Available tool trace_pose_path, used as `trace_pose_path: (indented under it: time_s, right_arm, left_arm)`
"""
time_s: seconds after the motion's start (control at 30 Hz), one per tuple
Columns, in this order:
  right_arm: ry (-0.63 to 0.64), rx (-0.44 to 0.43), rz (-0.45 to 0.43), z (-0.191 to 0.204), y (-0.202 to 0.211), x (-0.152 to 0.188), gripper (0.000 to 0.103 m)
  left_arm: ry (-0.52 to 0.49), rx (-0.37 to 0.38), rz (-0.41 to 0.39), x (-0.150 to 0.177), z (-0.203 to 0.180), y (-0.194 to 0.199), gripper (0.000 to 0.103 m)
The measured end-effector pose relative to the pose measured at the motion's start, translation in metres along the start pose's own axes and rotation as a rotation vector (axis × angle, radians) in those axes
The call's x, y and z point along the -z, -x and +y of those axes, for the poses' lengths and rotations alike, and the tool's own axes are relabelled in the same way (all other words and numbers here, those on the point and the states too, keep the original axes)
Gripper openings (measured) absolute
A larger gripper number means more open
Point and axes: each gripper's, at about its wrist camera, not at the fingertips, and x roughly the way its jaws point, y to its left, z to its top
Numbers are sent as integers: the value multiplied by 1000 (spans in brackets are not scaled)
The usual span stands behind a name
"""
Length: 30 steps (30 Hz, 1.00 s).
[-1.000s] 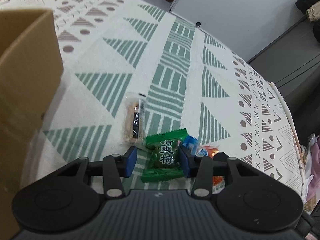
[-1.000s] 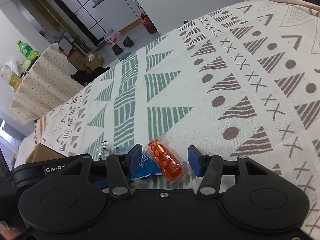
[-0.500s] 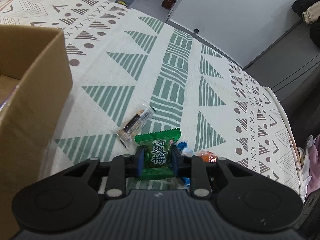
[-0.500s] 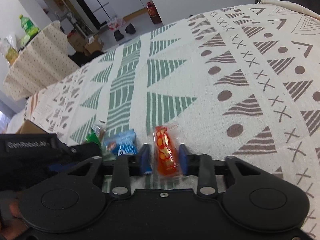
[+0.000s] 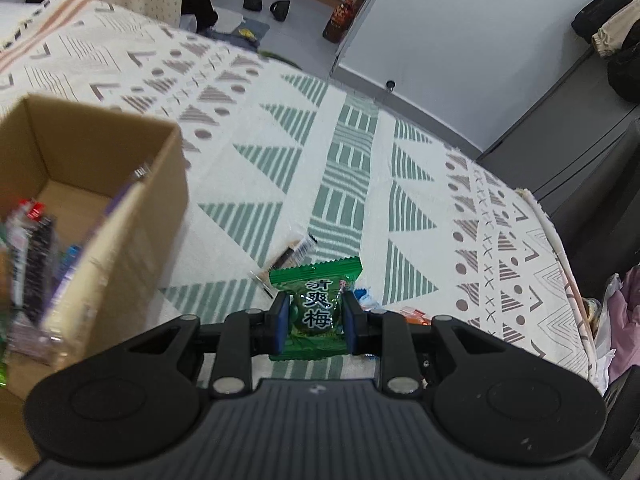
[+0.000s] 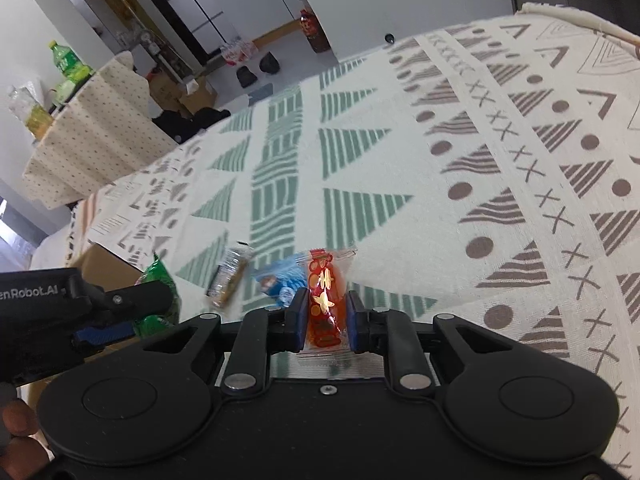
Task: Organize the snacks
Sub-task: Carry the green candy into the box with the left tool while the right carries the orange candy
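Note:
My left gripper (image 5: pixel 315 316) is shut on a green plum candy packet (image 5: pixel 316 306), held above the patterned tablecloth (image 5: pixel 344 152). An open cardboard box (image 5: pixel 92 184) with several snack packets inside stands to its left. My right gripper (image 6: pixel 327 312) is shut on a red-orange snack packet (image 6: pixel 324 296), lifted off the cloth. In the right wrist view the left gripper (image 6: pixel 120 320) with the green packet (image 6: pixel 158 292) shows at the left. A blue packet (image 6: pixel 280 280) and a brown bar in clear wrap (image 6: pixel 230 276) lie on the cloth. The bar (image 5: pixel 286 258) also shows beyond the green packet.
The table's right edge (image 5: pixel 560 248) drops off toward dark furniture. Beyond the far edge are a floor with shoes (image 5: pixel 268 2) and a second covered table (image 6: pixel 88 136) with bottles. A hand (image 6: pixel 16 432) shows at the lower left of the right wrist view.
Both grippers closed from open onto their packets, then rose from the cloth. The left one lifted and the box interior came into view; the right one lifted the red-orange packet upright.

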Motion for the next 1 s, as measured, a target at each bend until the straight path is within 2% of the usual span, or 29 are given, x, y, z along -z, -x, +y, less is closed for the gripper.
trace_pose_path:
  time_s: [0.3,1.0]
  right_arm:
    - [7,-56,-39,21,26,2,19]
    - [124,-179,-120,111,70,13,19]
  left_arm:
    - [6,-15,-54,-2,12,39,26]
    - [40,-71,-187,-20,72,124,26]
